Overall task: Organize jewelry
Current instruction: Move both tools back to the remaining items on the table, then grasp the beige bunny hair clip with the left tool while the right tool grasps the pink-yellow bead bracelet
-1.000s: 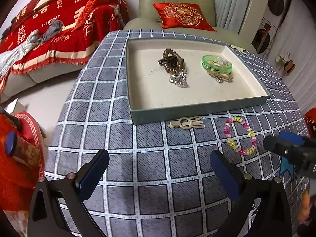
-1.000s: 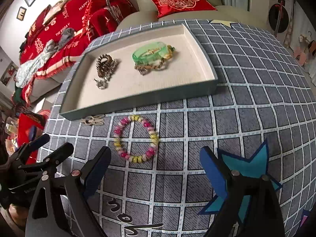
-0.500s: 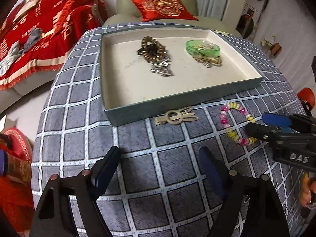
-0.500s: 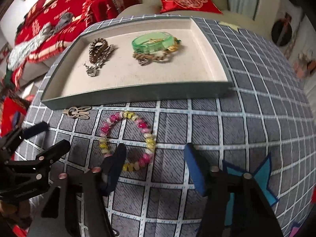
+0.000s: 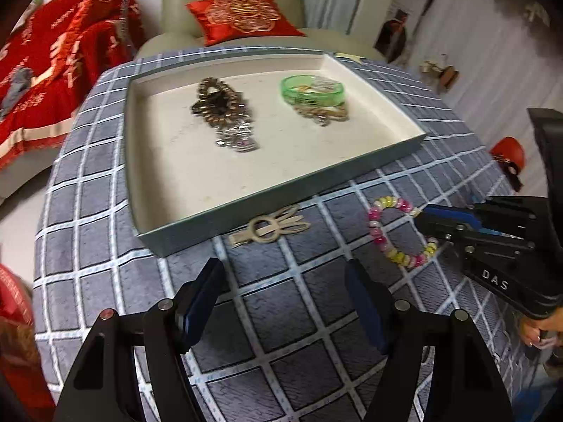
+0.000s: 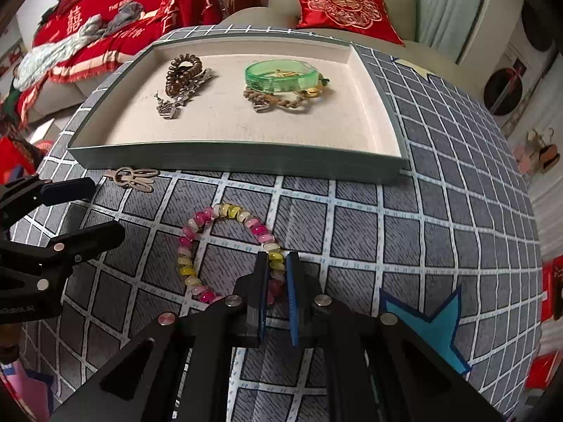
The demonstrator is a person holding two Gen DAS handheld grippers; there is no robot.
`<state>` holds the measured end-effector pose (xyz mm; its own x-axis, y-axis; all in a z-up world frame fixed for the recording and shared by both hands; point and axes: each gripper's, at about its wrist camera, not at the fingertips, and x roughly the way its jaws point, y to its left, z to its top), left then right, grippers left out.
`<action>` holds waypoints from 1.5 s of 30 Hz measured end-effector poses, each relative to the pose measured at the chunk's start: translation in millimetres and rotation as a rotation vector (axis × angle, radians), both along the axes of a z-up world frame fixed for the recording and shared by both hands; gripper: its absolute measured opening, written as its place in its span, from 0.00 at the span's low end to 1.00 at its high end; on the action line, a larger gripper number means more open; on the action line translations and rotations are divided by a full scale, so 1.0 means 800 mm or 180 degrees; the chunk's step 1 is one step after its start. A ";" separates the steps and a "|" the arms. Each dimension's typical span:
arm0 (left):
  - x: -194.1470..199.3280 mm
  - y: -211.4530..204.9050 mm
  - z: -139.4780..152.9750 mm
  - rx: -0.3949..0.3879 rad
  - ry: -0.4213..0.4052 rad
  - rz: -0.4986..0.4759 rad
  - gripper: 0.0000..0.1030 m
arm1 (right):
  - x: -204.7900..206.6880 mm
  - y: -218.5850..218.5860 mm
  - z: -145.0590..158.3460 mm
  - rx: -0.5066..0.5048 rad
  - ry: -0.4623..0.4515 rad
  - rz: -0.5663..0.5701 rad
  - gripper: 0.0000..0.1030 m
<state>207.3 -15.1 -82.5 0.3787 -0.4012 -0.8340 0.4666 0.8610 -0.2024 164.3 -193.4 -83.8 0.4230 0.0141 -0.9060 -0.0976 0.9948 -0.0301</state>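
Observation:
A pink and yellow bead bracelet (image 6: 211, 242) lies on the checked tablecloth, and my right gripper (image 6: 276, 263) is shut on its near right side. The left wrist view shows the same bracelet (image 5: 387, 235) with the right gripper (image 5: 427, 223) on it. A beige rabbit-shaped hair clip (image 5: 271, 227) rests just before the tray's front wall. My left gripper (image 5: 281, 281) hovers short of the clip, its jaws closing with nothing between them. The shallow tray (image 6: 228, 156) holds a brown spiral hair tie (image 6: 183, 72), a silver piece, a green bangle (image 6: 281, 75) and a gold chain.
The round table's edge curves away left and right. Behind it stand a beige armchair with a red cushion (image 6: 346, 8) and a sofa under a red blanket (image 6: 105, 10). A blue star patch (image 6: 422, 316) is on the cloth at my right.
My right gripper's jaws closed onto the bead bracelet. The left gripper's jaws narrowed and it came nearer the hair clip.

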 end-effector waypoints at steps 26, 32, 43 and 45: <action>0.019 -0.021 -0.001 -0.0046 -0.0022 -0.0254 0.67 | 0.000 -0.005 0.001 0.0174 0.0009 -0.0025 0.10; 0.013 -0.026 -0.001 0.0054 -0.0035 -0.0343 0.33 | 0.001 -0.005 0.001 0.0171 0.0012 -0.0020 0.10; -0.010 -0.016 0.007 0.0027 -0.0128 -0.0123 0.22 | -0.004 -0.006 0.004 0.0235 -0.0006 -0.0065 0.10; -0.015 -0.013 0.008 0.0025 -0.0147 -0.0082 0.22 | -0.006 -0.006 0.009 0.0249 -0.0032 -0.0067 0.10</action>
